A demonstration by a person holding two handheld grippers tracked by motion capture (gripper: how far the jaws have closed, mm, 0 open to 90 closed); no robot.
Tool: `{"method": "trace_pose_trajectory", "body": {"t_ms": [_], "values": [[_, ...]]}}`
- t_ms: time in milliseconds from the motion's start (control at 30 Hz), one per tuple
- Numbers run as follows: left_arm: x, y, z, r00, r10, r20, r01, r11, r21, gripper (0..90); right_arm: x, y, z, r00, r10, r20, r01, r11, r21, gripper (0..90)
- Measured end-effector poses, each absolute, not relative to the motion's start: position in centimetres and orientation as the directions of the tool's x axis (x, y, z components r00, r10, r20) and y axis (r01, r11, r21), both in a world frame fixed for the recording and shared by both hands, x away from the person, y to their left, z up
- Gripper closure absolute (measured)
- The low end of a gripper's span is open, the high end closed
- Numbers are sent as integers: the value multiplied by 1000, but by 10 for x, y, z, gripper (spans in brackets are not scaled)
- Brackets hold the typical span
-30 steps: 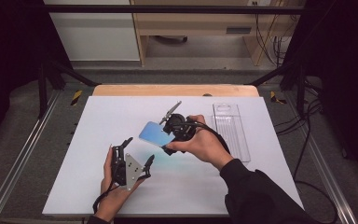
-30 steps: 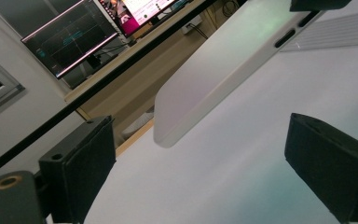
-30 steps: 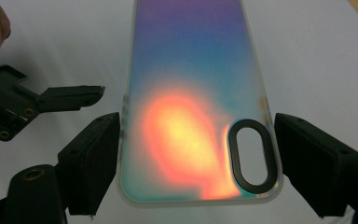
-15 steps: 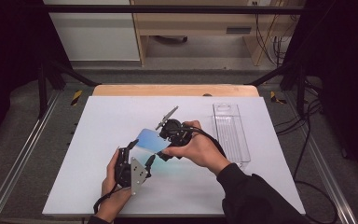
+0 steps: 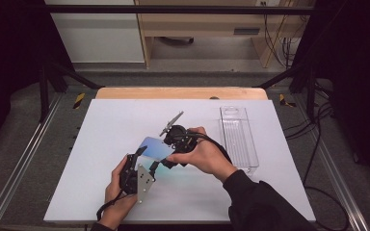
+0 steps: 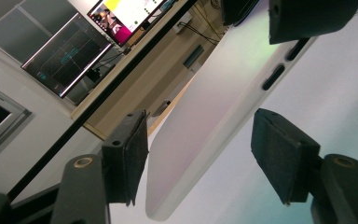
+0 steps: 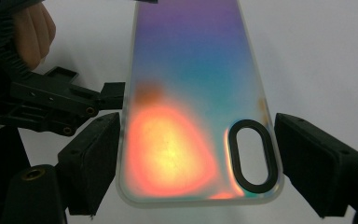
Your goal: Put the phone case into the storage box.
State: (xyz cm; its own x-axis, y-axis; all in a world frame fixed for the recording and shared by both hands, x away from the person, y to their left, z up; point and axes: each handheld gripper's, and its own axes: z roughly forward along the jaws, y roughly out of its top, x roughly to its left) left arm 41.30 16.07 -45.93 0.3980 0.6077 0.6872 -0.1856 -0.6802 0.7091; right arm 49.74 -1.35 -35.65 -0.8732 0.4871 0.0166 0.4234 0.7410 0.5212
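The right gripper (image 5: 166,156) clamps the phone case (image 7: 198,100) across its camera end, holding it above the table (image 5: 101,125) so the left gripper (image 6: 200,156), jaws just closing but not touching, can take the other end.

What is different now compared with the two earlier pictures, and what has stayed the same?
The right gripper has carried the phone case down and toward the left gripper, so the case's end now lies between the left jaws. These jaws have just been closing around it, but their pads do not press it yet. The right gripper holds the case by its sides as before. The clear tray and the white table are unchanged.
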Motion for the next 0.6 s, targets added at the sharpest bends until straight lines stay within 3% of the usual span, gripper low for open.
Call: {"method": "trace_pose_trajectory", "body": {"t_ms": [600], "values": [[412,162,-459,386,583,715,-203,-702,682,577,498,-12,-356,-873,486,36,431,735,524,175]]}}
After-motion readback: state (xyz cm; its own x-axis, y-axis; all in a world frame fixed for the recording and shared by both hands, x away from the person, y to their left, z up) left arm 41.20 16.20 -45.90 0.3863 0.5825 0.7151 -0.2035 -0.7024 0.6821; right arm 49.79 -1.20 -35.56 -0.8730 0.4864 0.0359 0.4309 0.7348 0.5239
